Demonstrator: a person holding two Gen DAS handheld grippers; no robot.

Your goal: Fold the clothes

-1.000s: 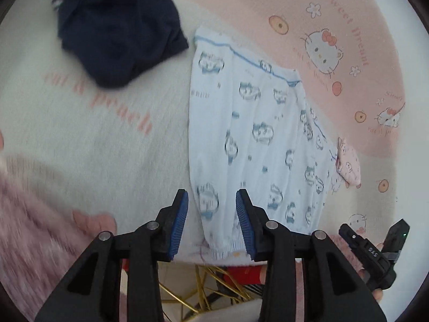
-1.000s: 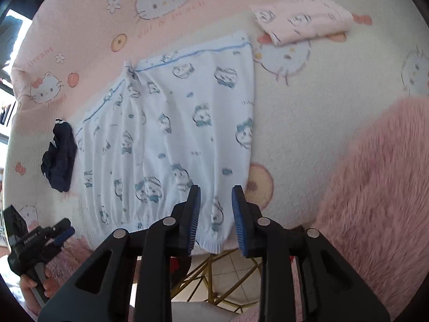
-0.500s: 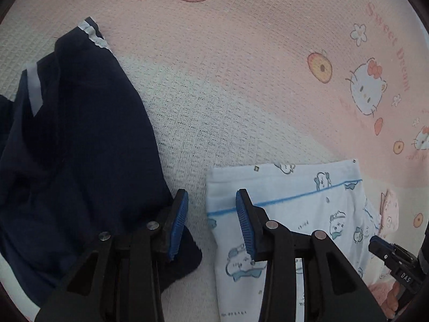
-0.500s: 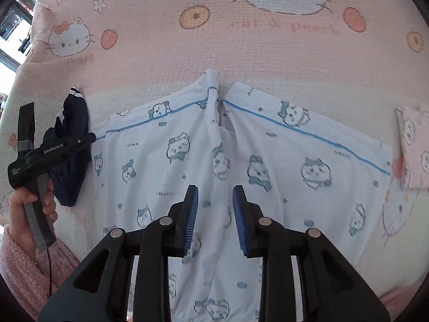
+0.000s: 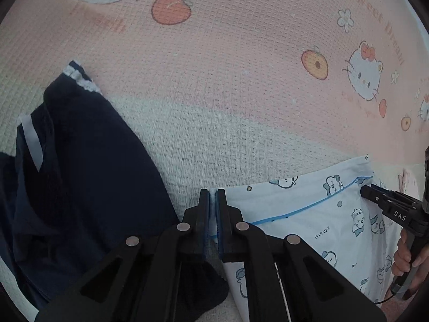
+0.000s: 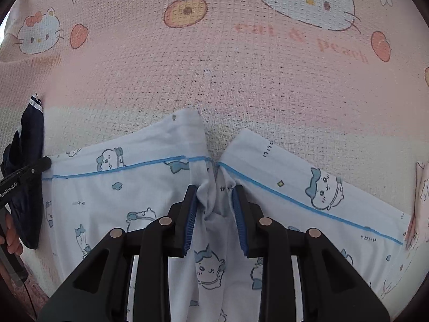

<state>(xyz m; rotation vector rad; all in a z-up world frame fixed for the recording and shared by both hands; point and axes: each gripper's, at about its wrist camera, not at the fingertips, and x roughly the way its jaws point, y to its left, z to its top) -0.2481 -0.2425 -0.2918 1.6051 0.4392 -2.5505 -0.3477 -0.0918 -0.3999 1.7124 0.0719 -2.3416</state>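
Left fingers (image 5: 224,214) pinched on white pyjama (image 5: 308,214) corner; right fingers (image 6: 238,214) parted around bunched cloth.

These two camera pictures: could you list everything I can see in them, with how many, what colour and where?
Blanket: one, pink and cream with cat and peach prints, under everything.
Printed trousers: one pair, pale blue-white with cartoon animals and a blue line, spread flat in the middle.
Dark garment: one, navy with white trim, crumpled to the left of the trousers.
Pink cloth: one, at the right edge, mostly cut off.
Left gripper: one, black with blue pads, shut on the trousers' left corner.
Right gripper: one, black with blue pads, astride the bunched middle of the trousers; grip unclear.
Hands: two, partly visible, holding the gripper handles.
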